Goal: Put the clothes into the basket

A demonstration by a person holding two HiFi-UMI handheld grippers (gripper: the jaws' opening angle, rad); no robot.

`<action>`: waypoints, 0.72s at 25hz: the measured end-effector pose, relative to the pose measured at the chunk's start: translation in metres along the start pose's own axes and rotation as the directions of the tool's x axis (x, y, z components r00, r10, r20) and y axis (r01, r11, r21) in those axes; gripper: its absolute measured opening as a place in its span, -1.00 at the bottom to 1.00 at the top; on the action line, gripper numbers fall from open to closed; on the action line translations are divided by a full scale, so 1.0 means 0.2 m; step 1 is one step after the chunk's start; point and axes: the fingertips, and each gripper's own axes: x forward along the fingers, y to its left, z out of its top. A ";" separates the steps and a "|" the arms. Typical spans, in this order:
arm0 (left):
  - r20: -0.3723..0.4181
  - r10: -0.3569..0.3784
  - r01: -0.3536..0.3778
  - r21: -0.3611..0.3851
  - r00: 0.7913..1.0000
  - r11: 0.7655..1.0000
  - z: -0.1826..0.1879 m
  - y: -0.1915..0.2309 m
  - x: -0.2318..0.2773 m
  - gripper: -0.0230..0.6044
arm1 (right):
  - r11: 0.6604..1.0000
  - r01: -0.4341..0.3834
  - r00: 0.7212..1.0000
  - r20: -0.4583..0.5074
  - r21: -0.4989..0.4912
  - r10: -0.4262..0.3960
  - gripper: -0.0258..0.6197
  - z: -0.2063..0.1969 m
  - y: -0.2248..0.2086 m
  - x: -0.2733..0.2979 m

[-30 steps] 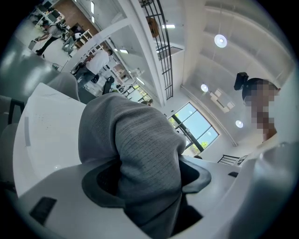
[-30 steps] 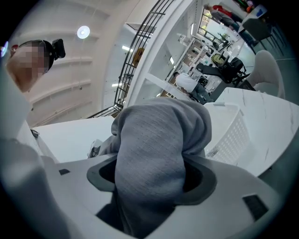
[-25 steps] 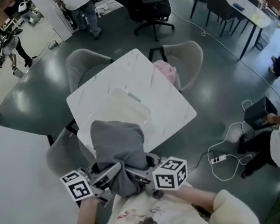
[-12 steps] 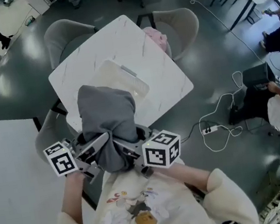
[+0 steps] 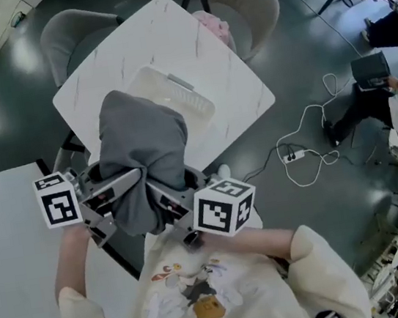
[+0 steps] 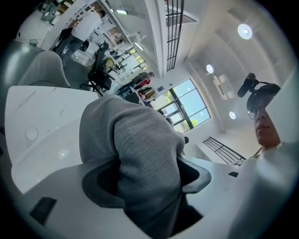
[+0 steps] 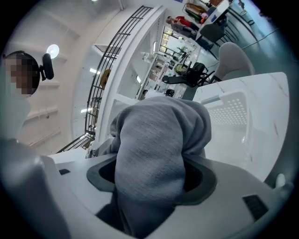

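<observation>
**Holding Stage: Garment Clamped, Basket Not Yet Loaded**

One grey garment (image 5: 142, 148) is clamped in the jaws of both the left gripper (image 5: 125, 182) and the right gripper (image 5: 166, 196). It is held raised over the near edge of the table (image 5: 243, 103), overlapping the one white basket (image 5: 191, 104). Nothing is seen in the basket's visible part. One pink item (image 5: 210, 27), judged to be clothing, lies on a chair (image 5: 254, 5) at the far corner.

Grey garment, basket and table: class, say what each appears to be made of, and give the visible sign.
Grey garment: soft matte knit, probably sweatshirt jersey; fine ribbed texture, loose folds.
Basket: likely moulded white plastic; perforated grid wall.
Table: white marble-look top, thin dark veins, slight sheen; stone or laminate, unclear.
</observation>
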 end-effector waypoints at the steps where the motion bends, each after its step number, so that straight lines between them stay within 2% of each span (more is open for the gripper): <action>1: -0.023 -0.016 0.016 0.002 1.000 1.000 0.02 0.00 0.00 0.11 | 1.000 0.019 0.999 0.025 0.014 -0.020 0.01 0.01 0.00 0.01; 6: -0.141 -0.066 0.071 0.033 0.988 0.997 0.08 0.01 0.02 0.11 | 0.995 0.056 0.991 0.116 0.087 -0.066 0.01 0.04 0.01 0.05; 11: -0.250 -0.073 0.091 0.062 0.965 0.994 0.13 0.08 0.05 0.11 | 0.984 0.093 0.970 0.208 0.152 -0.124 0.01 0.06 -0.03 0.11; 15: -0.310 -0.088 0.123 0.096 0.947 0.988 0.16 0.13 0.09 0.11 | 0.970 0.152 0.939 0.279 0.190 -0.202 0.01 0.09 -0.09 0.14; 18: -0.316 -0.072 0.111 0.108 0.946 0.988 0.18 0.20 0.09 0.11 | 0.962 0.168 0.930 0.288 0.215 -0.227 0.01 0.08 -0.13 0.20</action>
